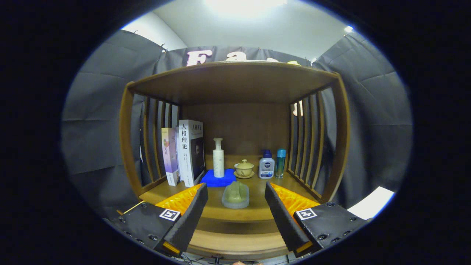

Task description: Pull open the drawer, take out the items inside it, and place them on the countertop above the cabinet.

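Observation:
My gripper [236, 191] is open, its two fingers spread wide with nothing pressed between them. Just ahead of the fingers, between their tips, a clear dish holding a pale green soap-like piece [235, 195] rests on the wooden countertop [235, 211] of the cabinet. Below the countertop's front edge runs a wooden band [235, 241] that may be the drawer front; I cannot tell whether it is pulled out.
Under the shelf roof stand two upright books [186, 154] at the left, a white pump bottle [218, 158] on a blue cloth [218, 178], a small lidded tea cup [244, 168], a white bottle with a blue cap [266, 165] and a teal bottle [280, 162]. Slatted wooden sides [309, 143] close both ends.

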The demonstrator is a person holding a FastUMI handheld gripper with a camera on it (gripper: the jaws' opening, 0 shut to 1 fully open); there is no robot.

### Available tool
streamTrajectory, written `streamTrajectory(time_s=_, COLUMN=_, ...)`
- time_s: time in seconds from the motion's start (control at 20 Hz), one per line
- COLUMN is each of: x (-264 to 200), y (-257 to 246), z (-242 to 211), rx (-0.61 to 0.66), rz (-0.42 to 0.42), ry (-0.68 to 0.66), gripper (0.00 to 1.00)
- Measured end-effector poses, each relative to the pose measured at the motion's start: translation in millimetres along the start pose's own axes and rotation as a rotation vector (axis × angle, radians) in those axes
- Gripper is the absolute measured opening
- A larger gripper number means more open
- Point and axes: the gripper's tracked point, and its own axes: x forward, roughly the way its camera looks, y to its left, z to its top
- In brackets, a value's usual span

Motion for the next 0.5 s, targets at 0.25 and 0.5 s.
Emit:
streamTrajectory(time_s=0.25, x=-50, y=1, z=-46, rx=0.055, rz=-0.001, ry=0.010, gripper=0.98)
streamTrajectory(time_s=0.5, x=-80, y=-2, z=-91, rx=0.043, rz=-0.058, ry=0.038, gripper=0.98)
